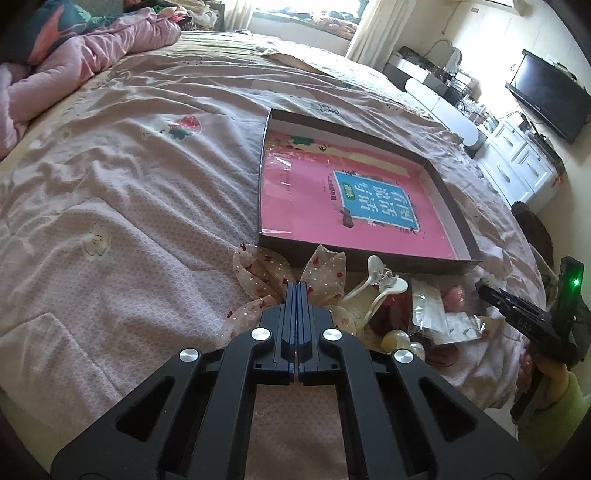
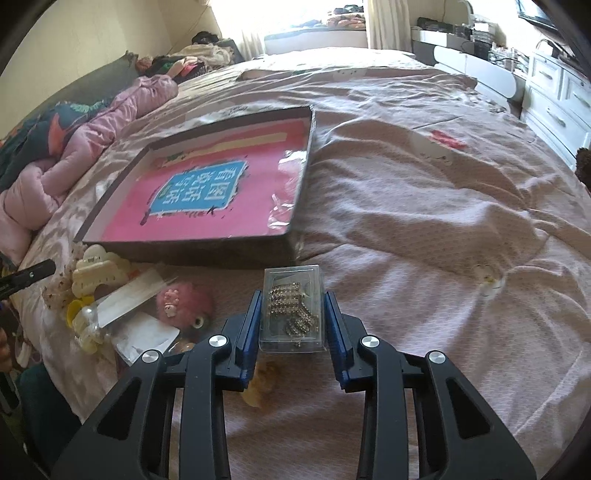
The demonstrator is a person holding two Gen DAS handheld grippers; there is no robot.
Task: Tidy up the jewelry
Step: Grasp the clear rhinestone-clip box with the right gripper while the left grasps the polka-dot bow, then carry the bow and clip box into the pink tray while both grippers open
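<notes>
A yellowish object (image 2: pixel 260 384) lies half hidden beneath the clear box (image 2: pixel 291 308); the rhinestone pieces inside that box are too tangled to identify

A bed is covered by a pale pink quilt (image 2: pixel 424 221) printed with small flowers. A bunched pink comforter (image 2: pixel 92 147) is seen at 9 o'clock of the quilt, against a dark floral pillow (image 1: pixel 44 29). White drawers (image 2: pixel 557 107) are placed at 2 o'clock, a black television (image 1: pixel 546 96) is mounted above them, and a curtained window (image 2: pixel 314 14) is found at 12 o'clock.
</notes>
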